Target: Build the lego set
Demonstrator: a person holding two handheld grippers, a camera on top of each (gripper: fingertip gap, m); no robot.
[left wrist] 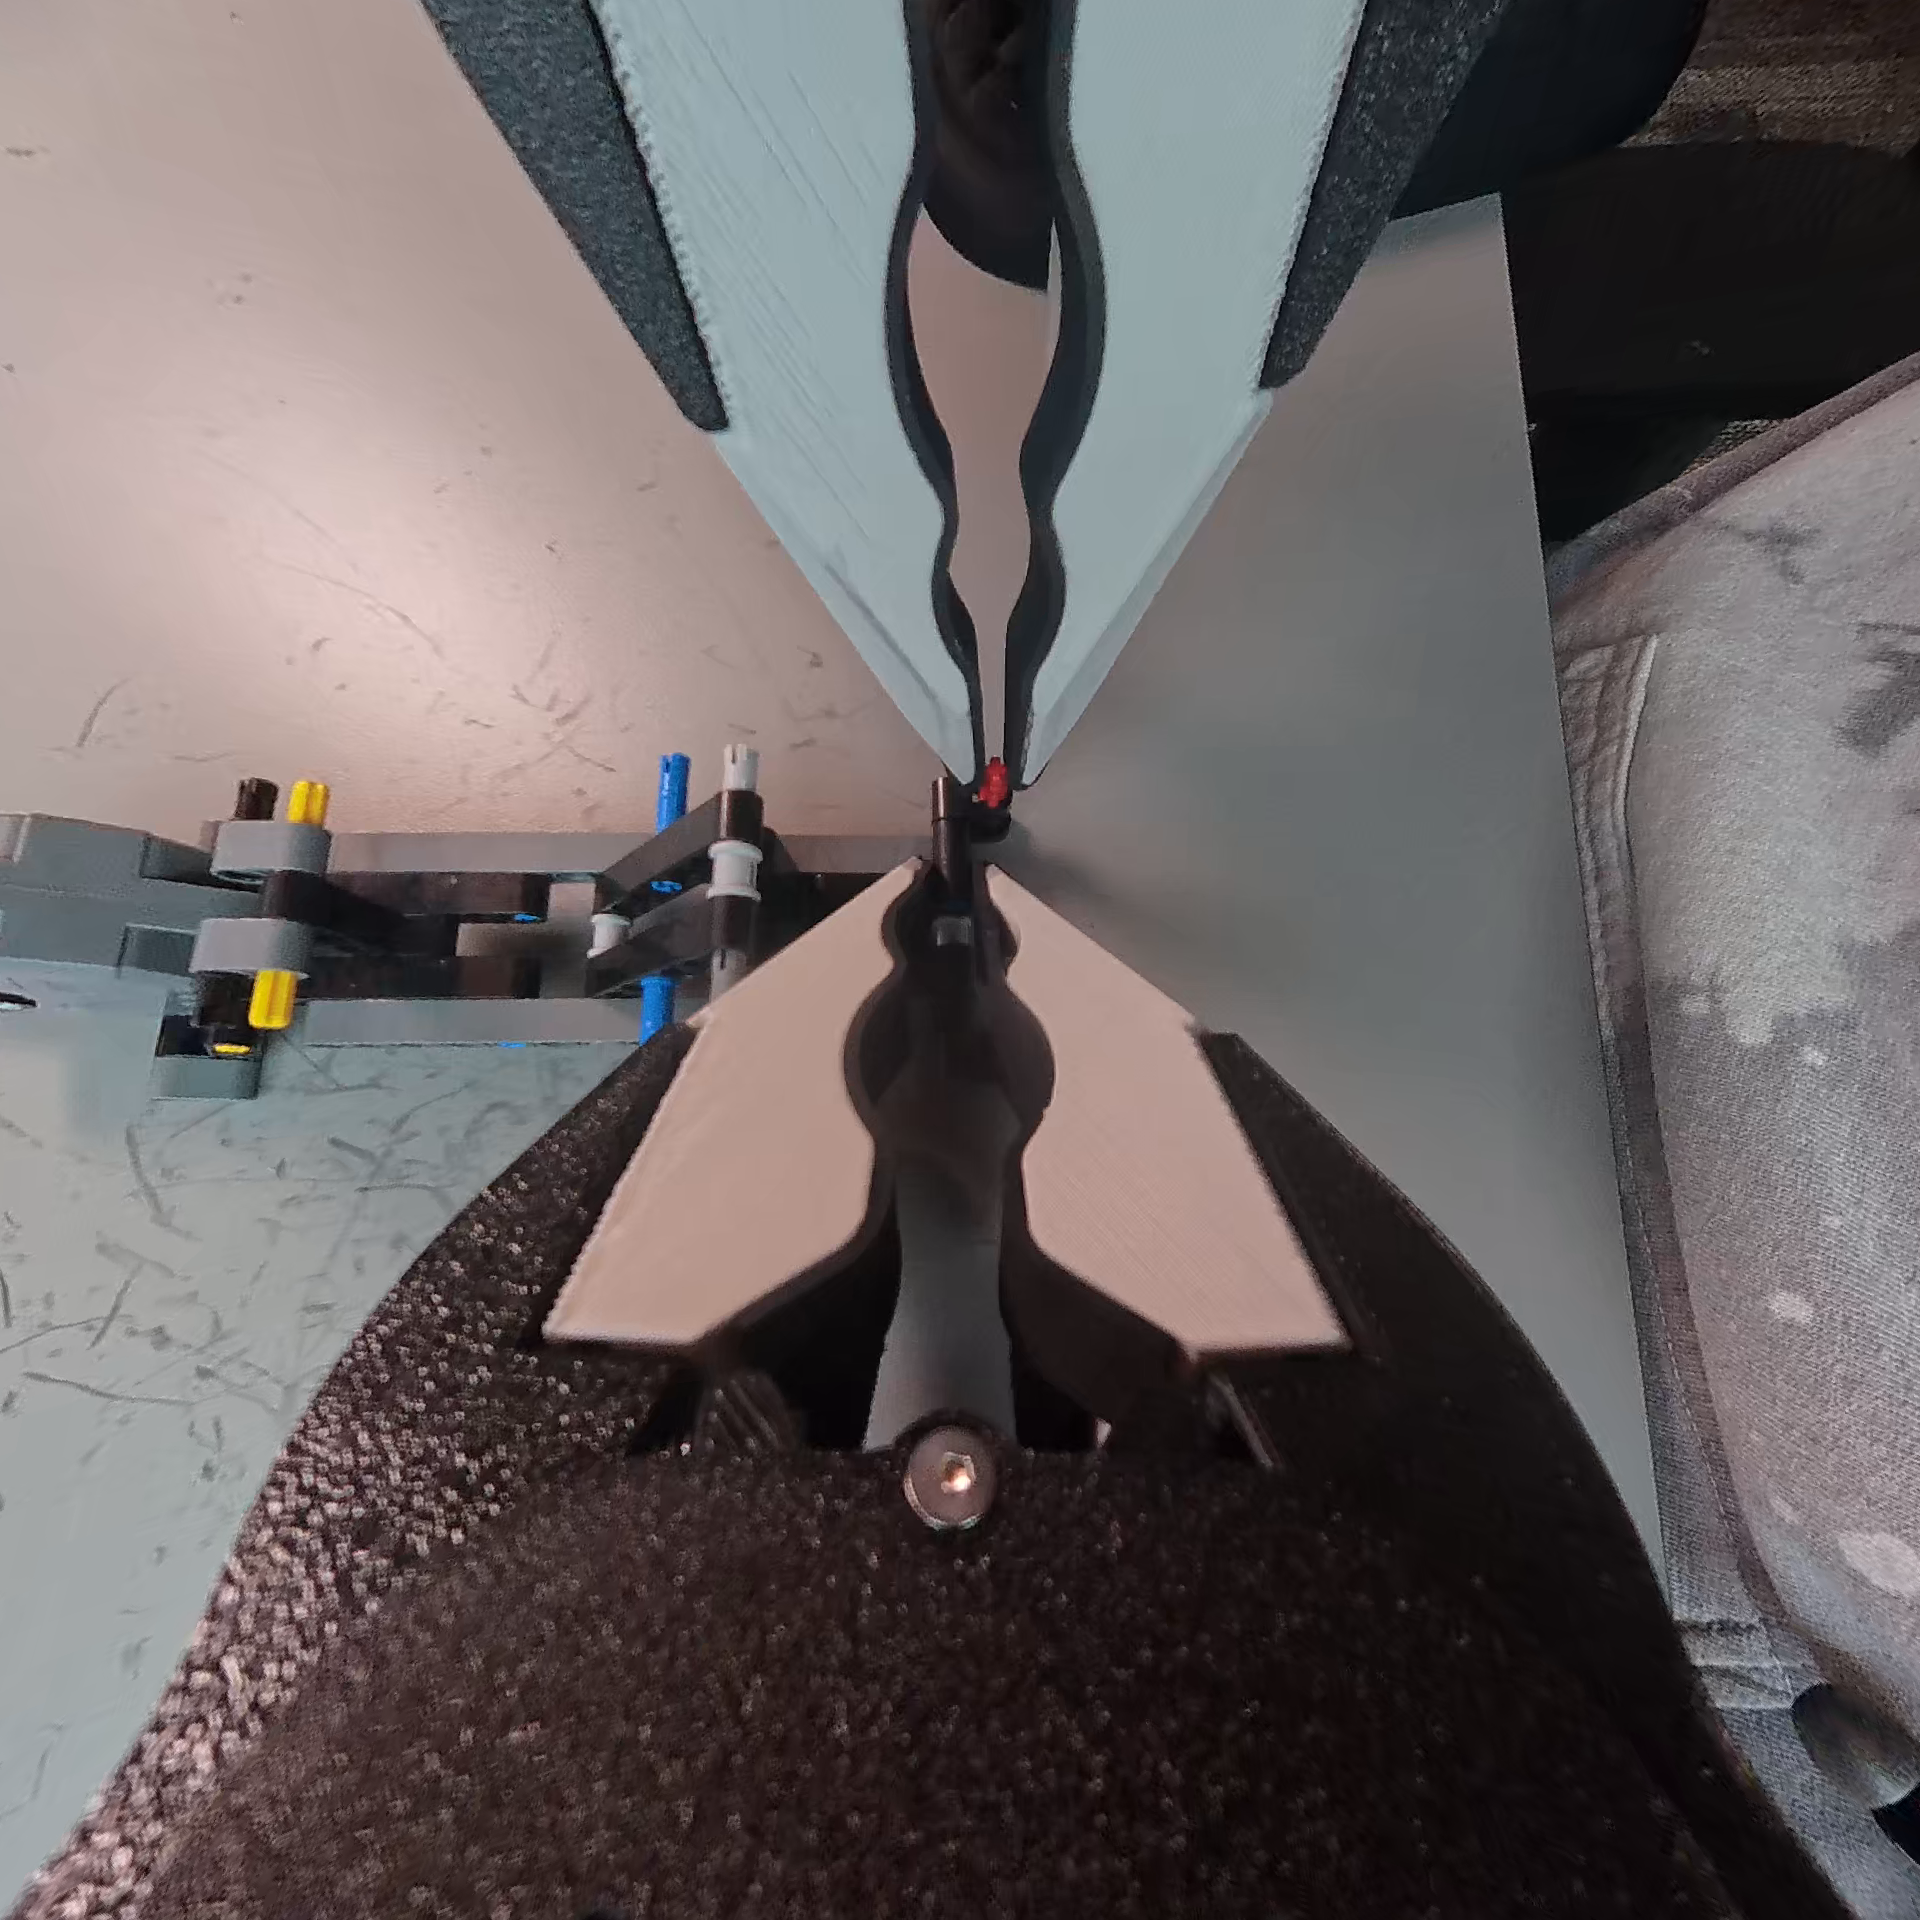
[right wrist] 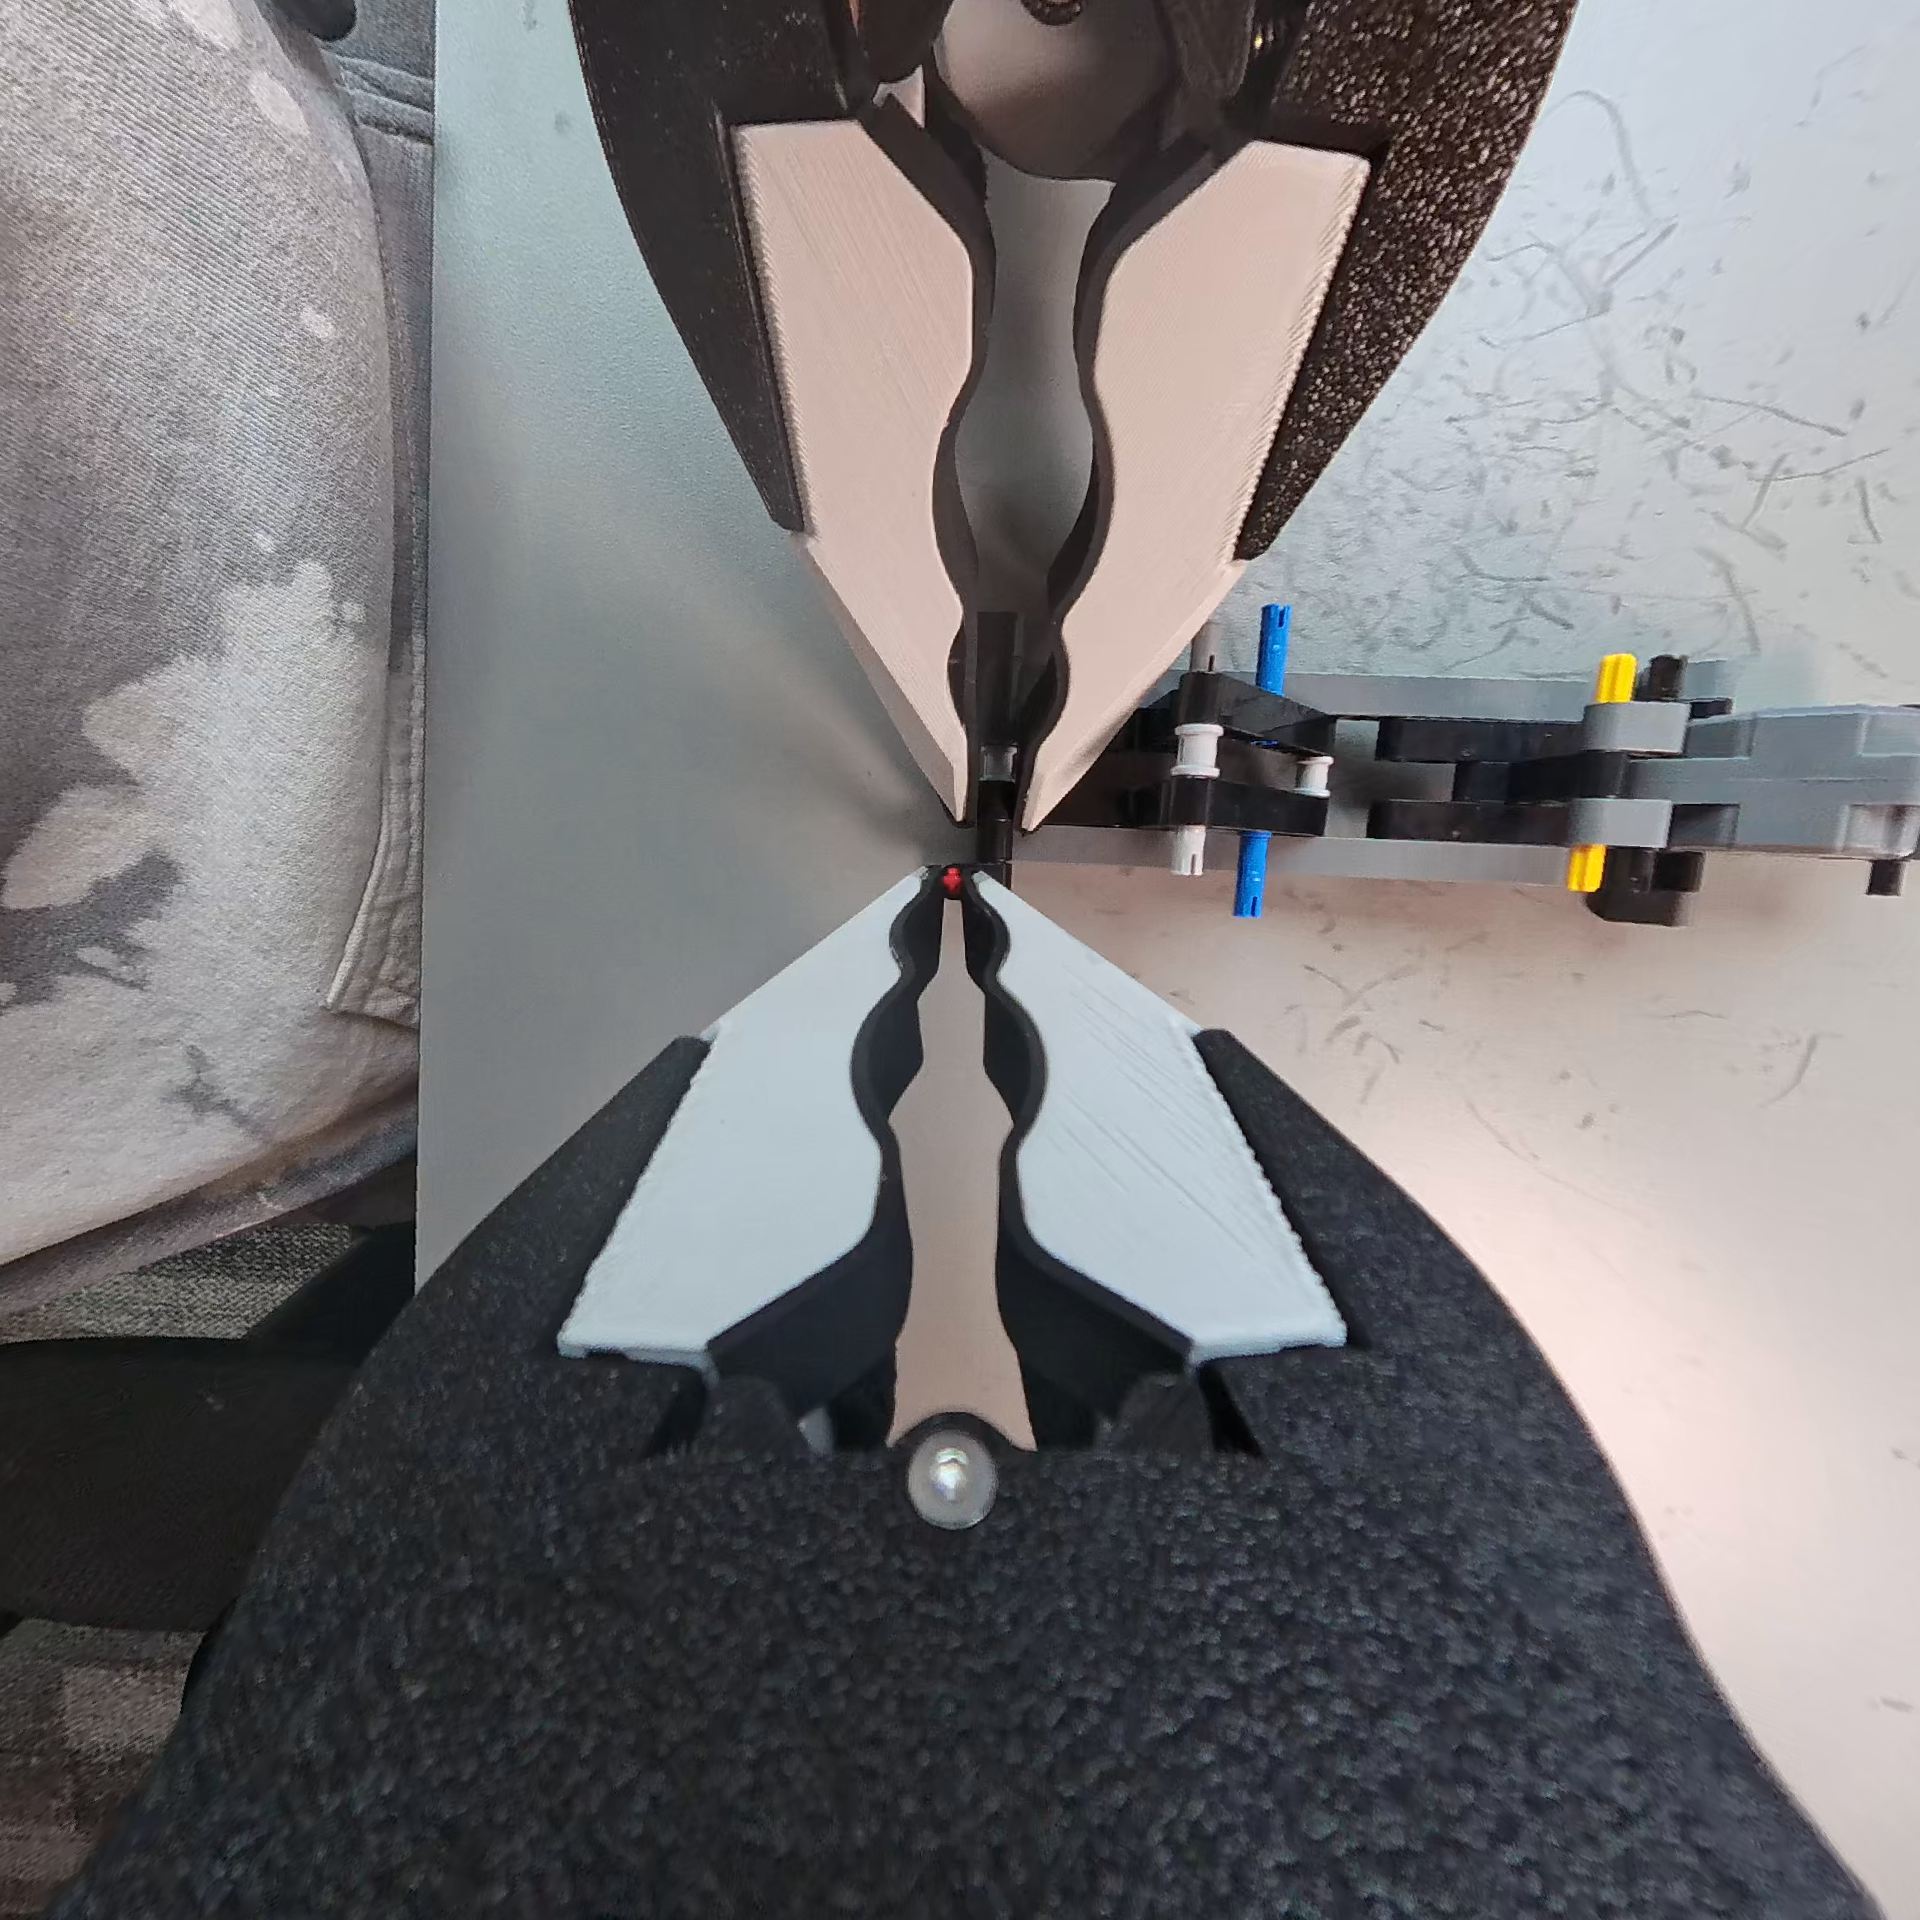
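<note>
Lego set (right wrist: 1455, 769): flat grey-black beams; blue, yellow, white pins protruding.

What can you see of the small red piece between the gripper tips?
The small red piece is a tiny bright red plastic part, looking like a short pin or bush with a collar. It is pinched at the very tips of the right gripper, whose grey-blue fingers are shut on it. It sits against a black axle-like piece held by the left gripper, above the table. Finer shape is too small to tell.
</note>
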